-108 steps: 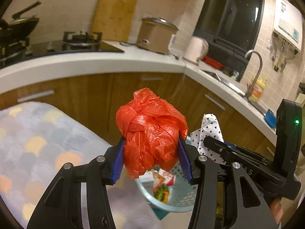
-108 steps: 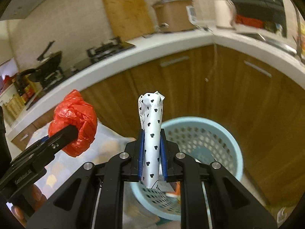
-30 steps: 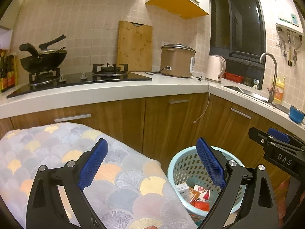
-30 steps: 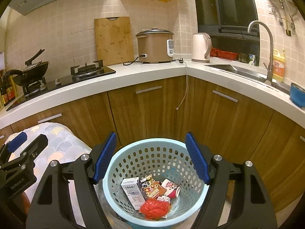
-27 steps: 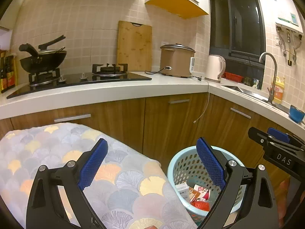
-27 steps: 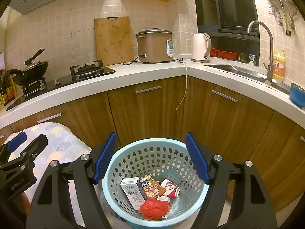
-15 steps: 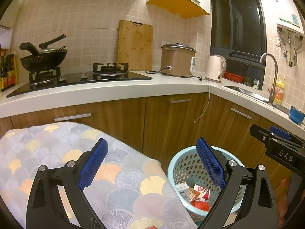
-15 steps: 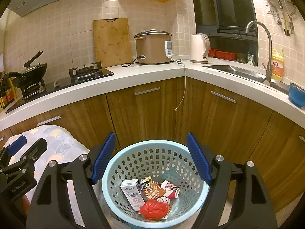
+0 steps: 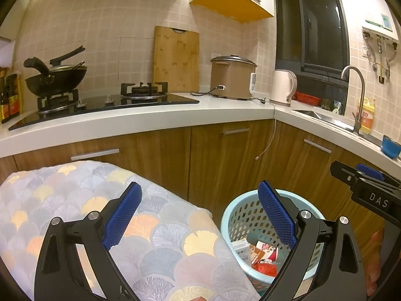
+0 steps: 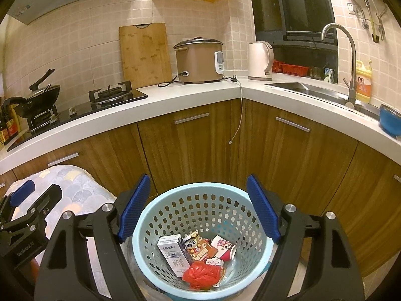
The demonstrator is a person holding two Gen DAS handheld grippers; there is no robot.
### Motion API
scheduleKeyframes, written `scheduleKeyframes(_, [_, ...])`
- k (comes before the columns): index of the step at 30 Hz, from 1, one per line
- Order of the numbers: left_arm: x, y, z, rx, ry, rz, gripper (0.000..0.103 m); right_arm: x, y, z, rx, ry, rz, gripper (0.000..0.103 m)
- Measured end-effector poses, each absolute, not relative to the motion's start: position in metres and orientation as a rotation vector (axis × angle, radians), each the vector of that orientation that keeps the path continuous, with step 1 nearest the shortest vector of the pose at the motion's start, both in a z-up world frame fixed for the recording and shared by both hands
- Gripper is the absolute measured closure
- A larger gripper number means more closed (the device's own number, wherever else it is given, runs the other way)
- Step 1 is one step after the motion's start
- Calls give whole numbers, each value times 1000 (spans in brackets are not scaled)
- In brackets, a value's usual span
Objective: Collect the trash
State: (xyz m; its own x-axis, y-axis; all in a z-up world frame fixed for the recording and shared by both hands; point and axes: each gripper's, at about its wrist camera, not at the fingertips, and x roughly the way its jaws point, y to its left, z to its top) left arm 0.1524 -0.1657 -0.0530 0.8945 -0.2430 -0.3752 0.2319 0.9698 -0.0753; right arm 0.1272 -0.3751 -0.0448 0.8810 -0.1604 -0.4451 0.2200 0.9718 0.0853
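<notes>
Trash point(image 10: 200, 273) lies in the basket point(image 10: 140, 245): carton, wrappers, cup, red bag. Both tongs, left point(image 9: 198, 215) and right point(image 10: 199, 207), gape wide and hold nothing. Collecting looks about done; no litter shows on the cloth point(image 9: 62, 195).

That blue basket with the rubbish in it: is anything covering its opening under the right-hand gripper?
Nothing visible does. The right gripper stands open over the blue basket, whose top has no lid; the red bag and milk carton lie inside.

One light blue basket point(image 10: 160, 215) is holding one red bag point(image 10: 201, 274), one milk carton point(image 10: 174, 254), one snack packet point(image 10: 199, 248) and one paper cup point(image 10: 224, 248).
</notes>
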Motion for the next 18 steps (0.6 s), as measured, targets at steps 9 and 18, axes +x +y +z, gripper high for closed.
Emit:
scheduleKeyframes(9, [154, -164, -53, -30, 395, -237, 12, 130, -375, -48, 131, 458, -202, 28])
scheduleKeyframes(18, [157, -162, -54, -33, 397, -225, 10, 133, -373, -50, 127, 462, -212, 28])
